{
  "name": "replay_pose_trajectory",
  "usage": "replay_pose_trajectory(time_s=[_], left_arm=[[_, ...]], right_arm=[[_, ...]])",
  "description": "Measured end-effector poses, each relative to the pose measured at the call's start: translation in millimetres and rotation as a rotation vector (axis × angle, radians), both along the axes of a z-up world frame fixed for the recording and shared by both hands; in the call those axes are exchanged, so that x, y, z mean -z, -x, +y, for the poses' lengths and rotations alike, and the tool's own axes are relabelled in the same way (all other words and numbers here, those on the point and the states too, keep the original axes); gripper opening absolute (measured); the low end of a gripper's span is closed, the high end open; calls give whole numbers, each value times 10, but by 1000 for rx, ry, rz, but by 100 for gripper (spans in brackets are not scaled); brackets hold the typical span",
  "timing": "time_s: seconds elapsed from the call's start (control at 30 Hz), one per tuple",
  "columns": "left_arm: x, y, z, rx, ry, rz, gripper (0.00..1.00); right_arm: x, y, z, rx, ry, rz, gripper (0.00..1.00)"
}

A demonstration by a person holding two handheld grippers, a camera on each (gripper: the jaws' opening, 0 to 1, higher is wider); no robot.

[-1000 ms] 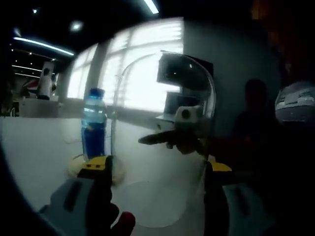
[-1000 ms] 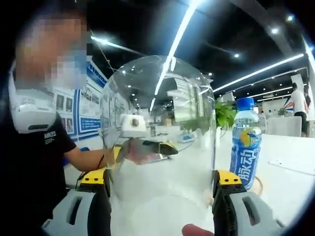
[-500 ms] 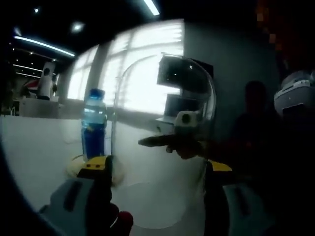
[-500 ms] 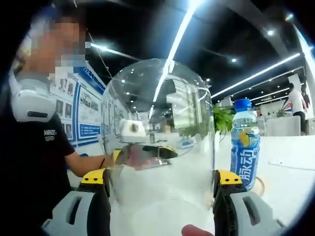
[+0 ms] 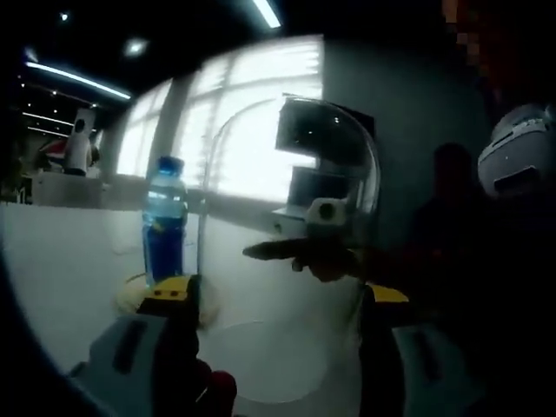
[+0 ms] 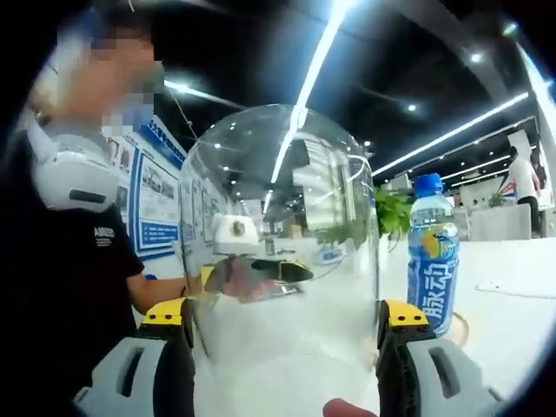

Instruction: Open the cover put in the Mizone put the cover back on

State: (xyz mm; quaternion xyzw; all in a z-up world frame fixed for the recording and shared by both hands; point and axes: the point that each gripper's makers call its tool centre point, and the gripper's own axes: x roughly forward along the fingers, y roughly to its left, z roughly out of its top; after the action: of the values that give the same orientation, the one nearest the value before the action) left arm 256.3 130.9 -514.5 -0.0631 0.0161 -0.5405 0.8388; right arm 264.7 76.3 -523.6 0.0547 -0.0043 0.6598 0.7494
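Both grippers hold the clear glass dome cover (image 6: 282,252) between them, the right gripper (image 6: 283,365) with its jaws pressed to the dome's sides and the left gripper (image 5: 274,347) pinching it from the opposite side. Over the last second almost nothing has moved: the dome stays lifted and steady, and the Mizone bottle (image 6: 432,254) still stands upright just beside the dome on its round wooden base (image 5: 143,294). I judge the lift done, with the bottle already on the base and only the lowering left.
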Motion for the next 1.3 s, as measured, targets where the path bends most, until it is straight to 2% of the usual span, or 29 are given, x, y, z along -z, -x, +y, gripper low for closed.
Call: replay_pose_trajectory(time_s=[0.17, 0.37, 0.67, 1.07, 1.3], left_arm=[[-36, -3, 10, 31, 17, -6, 65], [-70, -45, -43, 48, 75, 24, 69], [-78, -71, -80, 72, 40, -16, 66], [-96, -133, -46, 62, 65, -24, 65], [-161, -143, -35, 49, 57, 1, 66]], right_arm=[[8, -46, 32, -29, 53, 41, 82], [45, -85, 121, -51, 92, 63, 88], [44, -58, 151, -47, 93, 54, 89], [24, -104, 162, -46, 71, 60, 89], [4, -88, 198, -49, 91, 82, 89]])
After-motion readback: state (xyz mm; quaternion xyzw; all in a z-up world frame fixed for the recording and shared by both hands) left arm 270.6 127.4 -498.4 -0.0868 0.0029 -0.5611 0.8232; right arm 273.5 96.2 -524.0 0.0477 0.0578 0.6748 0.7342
